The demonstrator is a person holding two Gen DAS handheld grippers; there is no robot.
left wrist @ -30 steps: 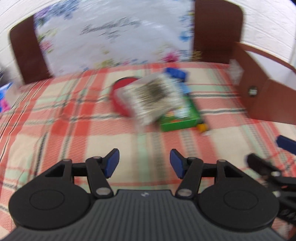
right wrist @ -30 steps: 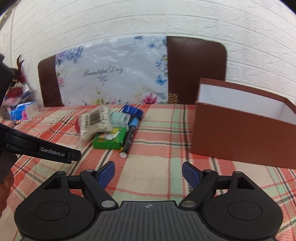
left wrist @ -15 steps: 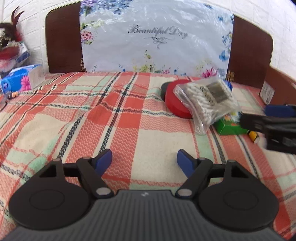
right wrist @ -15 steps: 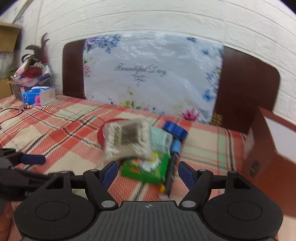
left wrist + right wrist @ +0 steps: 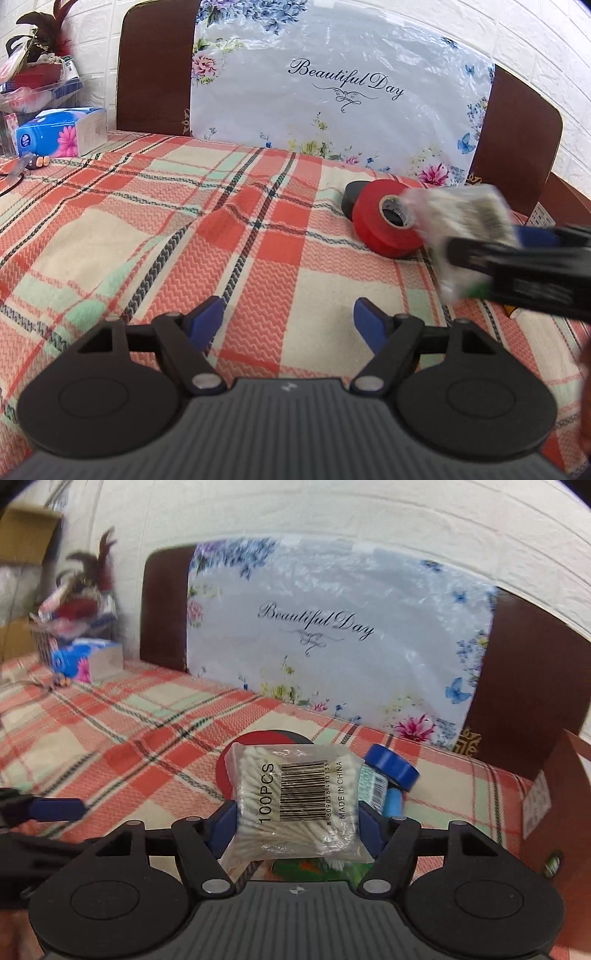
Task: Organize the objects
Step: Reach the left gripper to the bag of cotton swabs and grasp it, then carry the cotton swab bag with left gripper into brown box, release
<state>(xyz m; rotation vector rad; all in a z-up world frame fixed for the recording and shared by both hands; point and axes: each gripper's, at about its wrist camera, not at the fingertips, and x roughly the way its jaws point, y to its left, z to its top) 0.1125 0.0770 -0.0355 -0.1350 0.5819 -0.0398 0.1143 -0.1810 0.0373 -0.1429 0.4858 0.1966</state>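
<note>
Half a second ago the right gripper (image 5: 297,825) was short of the pile; now its blue fingers (image 5: 225,823) stand on both sides of the cotton swab bag (image 5: 295,805), touching it or almost, so I judge the grasp is closing. Whether it is fully clamped I cannot tell. The left gripper (image 5: 288,321) has turned a little to the left, and its fingers are wide apart with nothing between them, over the bare plaid cloth (image 5: 147,236).

The step in hand is picking the bag from the pile near the right edge of the table. Next, the fingers should press firmly, because the soft plastic can slip, and then lift toward the brown box (image 5: 554,805) at the right edge.

The right view shows behind the bag a blue tape roll (image 5: 391,770) and under it a green packet (image 5: 314,867). The left view instead shows clearly the red tape roll (image 5: 384,225), with a black roll (image 5: 351,194) behind it, and farther, at the far left corner, the tissue pack (image 5: 59,131).
</note>
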